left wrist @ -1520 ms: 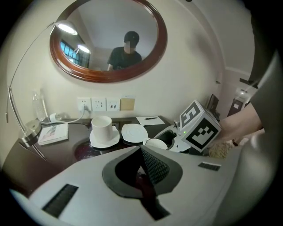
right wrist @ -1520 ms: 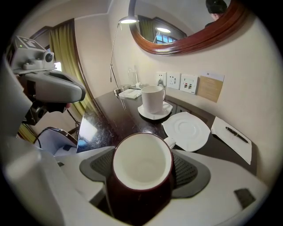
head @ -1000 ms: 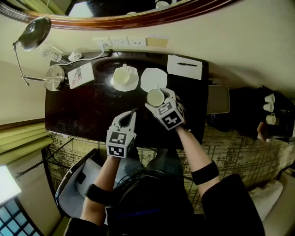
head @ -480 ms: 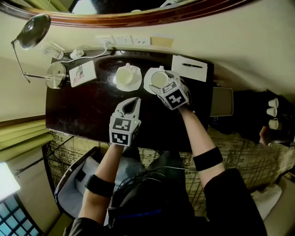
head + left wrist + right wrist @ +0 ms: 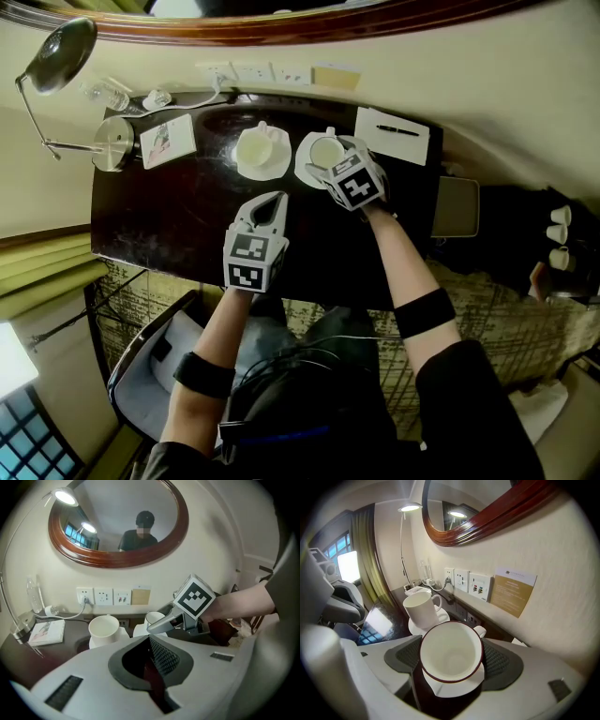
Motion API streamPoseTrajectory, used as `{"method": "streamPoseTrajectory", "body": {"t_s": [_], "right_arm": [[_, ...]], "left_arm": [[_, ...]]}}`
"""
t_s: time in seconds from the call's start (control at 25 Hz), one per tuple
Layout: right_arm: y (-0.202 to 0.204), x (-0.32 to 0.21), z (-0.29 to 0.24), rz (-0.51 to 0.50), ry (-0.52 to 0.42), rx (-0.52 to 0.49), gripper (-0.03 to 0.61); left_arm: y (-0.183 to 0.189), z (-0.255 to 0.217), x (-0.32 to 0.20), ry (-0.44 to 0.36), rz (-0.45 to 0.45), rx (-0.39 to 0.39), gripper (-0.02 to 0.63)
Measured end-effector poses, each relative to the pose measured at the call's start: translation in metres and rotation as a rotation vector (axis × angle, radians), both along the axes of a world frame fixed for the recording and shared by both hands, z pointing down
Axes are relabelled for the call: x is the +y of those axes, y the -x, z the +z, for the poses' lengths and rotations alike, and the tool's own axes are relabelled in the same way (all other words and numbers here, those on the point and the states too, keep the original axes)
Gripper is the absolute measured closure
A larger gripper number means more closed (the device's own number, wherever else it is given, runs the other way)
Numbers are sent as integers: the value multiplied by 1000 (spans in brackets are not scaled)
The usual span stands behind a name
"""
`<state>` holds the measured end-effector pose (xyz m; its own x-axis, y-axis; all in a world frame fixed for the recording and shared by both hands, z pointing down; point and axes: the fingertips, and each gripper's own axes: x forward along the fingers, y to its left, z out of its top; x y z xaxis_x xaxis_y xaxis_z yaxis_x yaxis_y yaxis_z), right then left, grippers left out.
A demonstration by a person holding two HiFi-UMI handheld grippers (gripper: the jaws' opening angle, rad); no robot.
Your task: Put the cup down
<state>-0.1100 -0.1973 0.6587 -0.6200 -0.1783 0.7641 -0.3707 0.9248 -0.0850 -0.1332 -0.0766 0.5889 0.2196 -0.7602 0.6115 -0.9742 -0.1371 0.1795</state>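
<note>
A white cup with a dark red rim (image 5: 451,652) sits between the pads of my right gripper (image 5: 451,663), which is shut on its sides. Right under it is a white saucer (image 5: 454,689); I cannot tell whether the cup rests on it. In the head view the cup (image 5: 325,151) and the right gripper (image 5: 330,157) are over the right-hand saucer (image 5: 302,170) near the back of the dark table (image 5: 178,220). My left gripper (image 5: 272,201) hangs over the middle of the table, shut and empty; its jaws (image 5: 151,660) meet.
A second white cup (image 5: 256,147) stands on its own saucer to the left. A desk lamp (image 5: 114,155), a card (image 5: 168,140), a notepad with a pen (image 5: 394,135) and wall sockets (image 5: 253,71) line the back. A chair (image 5: 155,370) stands at the table's front.
My right gripper carried the cup toward the back of the table, over the right saucer, and a little lower. The left gripper slid forward over the table, still shut.
</note>
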Motion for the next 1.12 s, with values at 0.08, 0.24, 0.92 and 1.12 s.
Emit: {"method": "streamPoseTrajectory", "body": {"t_s": [0.08, 0.24, 0.92, 1.12], "right_arm": [[0, 0, 2, -3, 1, -7, 176], [1, 2, 3, -10, -1, -24, 175], [-26, 0, -42, 55, -60, -39, 129], [-50, 4, -82, 120, -93, -73, 193]], "left_arm": [[1, 1, 0, 2, -5, -2, 614], [0, 2, -1, 1, -11, -4, 614], [-4, -24, 13, -23, -33, 4, 614], [-4, -45, 23, -46, -27, -2, 614]]}}
